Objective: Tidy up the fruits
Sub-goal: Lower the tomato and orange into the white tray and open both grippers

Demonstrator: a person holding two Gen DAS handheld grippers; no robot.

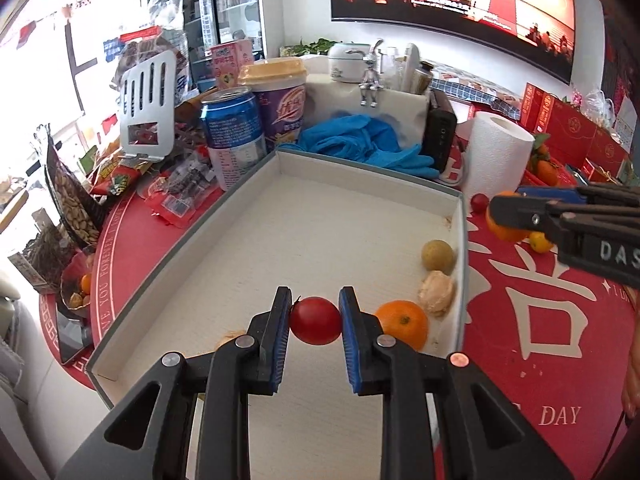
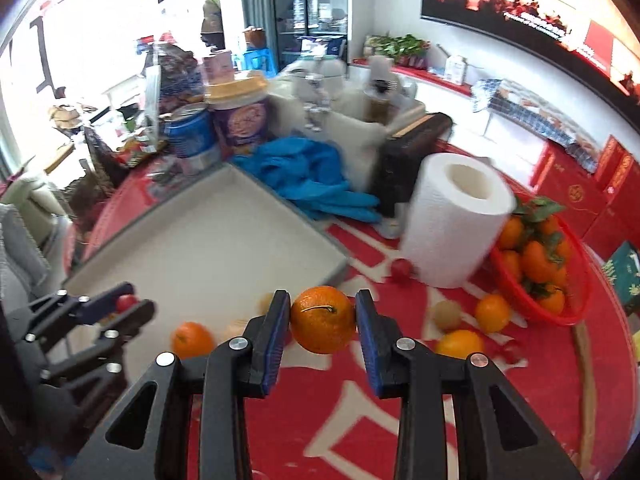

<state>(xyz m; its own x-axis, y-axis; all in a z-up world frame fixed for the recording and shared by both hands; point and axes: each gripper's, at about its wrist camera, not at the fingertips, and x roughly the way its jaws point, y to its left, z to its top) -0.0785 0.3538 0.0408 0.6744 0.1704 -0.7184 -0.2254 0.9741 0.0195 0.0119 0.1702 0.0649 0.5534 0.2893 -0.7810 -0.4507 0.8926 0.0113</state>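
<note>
Red cherry tomato (image 1: 315,321) sits clamped in the left gripper (image 1: 315,320) above the white tray (image 1: 256,236), where an orange (image 1: 402,324) lies; the right gripper (image 2: 323,320) grips a second orange (image 2: 323,319) over the red table (image 2: 400,420) beside the tray.

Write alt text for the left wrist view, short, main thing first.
The left gripper is shut on a small red tomato, held over a shallow white tray on a red tablecloth. Along the tray's right side lie an orange and two pale round fruits. At right, outside the tray, the right gripper holds another orange.
</note>
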